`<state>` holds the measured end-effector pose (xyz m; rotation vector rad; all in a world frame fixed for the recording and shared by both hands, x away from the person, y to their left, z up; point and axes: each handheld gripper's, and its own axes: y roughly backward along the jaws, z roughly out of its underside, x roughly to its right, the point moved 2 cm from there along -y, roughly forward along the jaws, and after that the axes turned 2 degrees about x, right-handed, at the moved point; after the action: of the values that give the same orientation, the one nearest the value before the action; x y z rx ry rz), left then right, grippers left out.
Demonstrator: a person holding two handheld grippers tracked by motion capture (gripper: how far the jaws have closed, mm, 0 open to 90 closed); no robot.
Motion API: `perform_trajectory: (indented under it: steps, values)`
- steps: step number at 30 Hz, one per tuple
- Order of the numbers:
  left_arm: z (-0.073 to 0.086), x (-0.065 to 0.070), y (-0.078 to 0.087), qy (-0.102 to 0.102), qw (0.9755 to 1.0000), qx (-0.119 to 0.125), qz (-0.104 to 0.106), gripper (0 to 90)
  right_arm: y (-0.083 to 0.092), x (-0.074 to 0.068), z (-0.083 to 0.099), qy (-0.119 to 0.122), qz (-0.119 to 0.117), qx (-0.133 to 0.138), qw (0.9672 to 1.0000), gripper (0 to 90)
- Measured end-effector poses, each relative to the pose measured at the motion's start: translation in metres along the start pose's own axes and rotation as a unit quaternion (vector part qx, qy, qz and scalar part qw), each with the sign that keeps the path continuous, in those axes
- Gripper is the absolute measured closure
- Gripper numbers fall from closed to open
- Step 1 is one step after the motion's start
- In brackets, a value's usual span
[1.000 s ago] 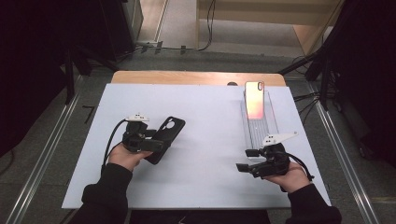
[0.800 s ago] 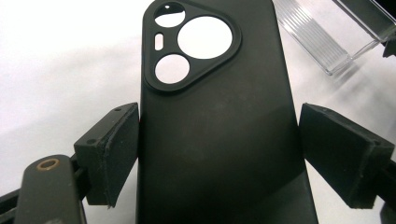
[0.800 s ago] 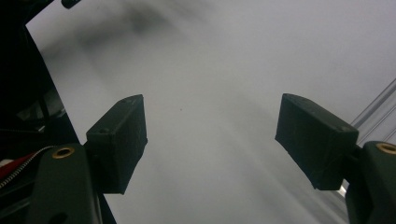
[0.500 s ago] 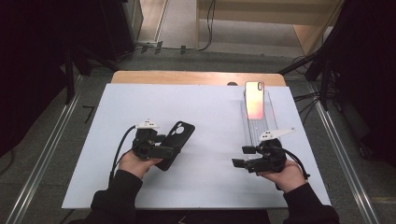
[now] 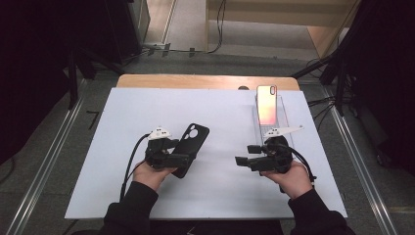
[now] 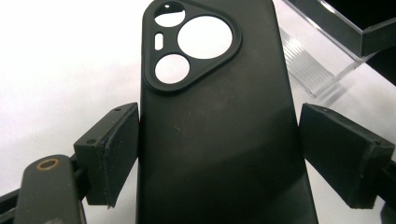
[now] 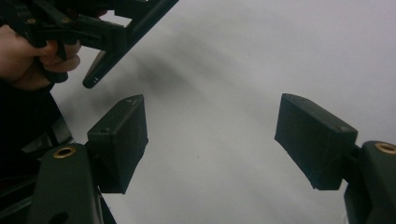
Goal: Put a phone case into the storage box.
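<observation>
White sheeting covers the tabletop, with dark floor and cables around it. Lower left of centre in the high view, the left claw holds a black phone case; lower right, the right claw points toward it with its jaws apart and nothing between them. A phone leans in a clear stand at the upper right, well apart from the case.

The step looks like bringing the case to the right claw or toward the phone. To do it well, the grip should stay square on the case's long edges, low on the body, leaving the camera cutout end free for the other claw to take.

From the left gripper view, the case sits back-up between the pads, the left one touching its edge and the right one looking a hair off it, a detail too small in the high view. From the right gripper view, the case's edge appears at upper left.
</observation>
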<state>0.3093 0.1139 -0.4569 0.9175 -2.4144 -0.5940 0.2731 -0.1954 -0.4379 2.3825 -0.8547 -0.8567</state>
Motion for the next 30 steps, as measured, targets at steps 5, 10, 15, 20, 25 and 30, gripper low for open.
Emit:
perform_trajectory:
  steps: [5, 10, 15, 20, 25, 30]
  values:
    - [0.002, 0.004, -0.003, -0.011, 0.9998, 0.013, -0.008, 15.0, -0.004, -0.005, -0.011, 0.0, 0.001, 0.011, 0.9999, 23.3]
    - [0.006, 0.008, -0.009, -0.011, 0.9996, 0.024, -0.009, 15.0, -0.009, -0.005, -0.018, -0.002, 0.0, 0.018, 0.9998, 23.4]
    - [0.009, 0.014, -0.014, -0.02, 0.9991, 0.034, -0.015, 15.0, -0.014, -0.006, -0.026, -0.009, 0.006, 0.02, 0.9997, 23.3]
    - [0.011, 0.017, -0.018, -0.026, 0.9982, 0.048, -0.022, 14.9, -0.017, -0.008, -0.035, -0.015, -0.001, 0.027, 0.9995, 23.2]
    - [0.013, 0.02, -0.022, -0.036, 0.9974, 0.057, -0.026, 14.9, -0.021, -0.011, -0.043, -0.028, -0.008, 0.022, 0.9993, 23.2]
    - [0.013, 0.024, -0.023, -0.047, 0.9955, 0.077, -0.028, 14.9, -0.027, -0.013, -0.051, -0.035, -0.012, 0.025, 0.999, 23.2]
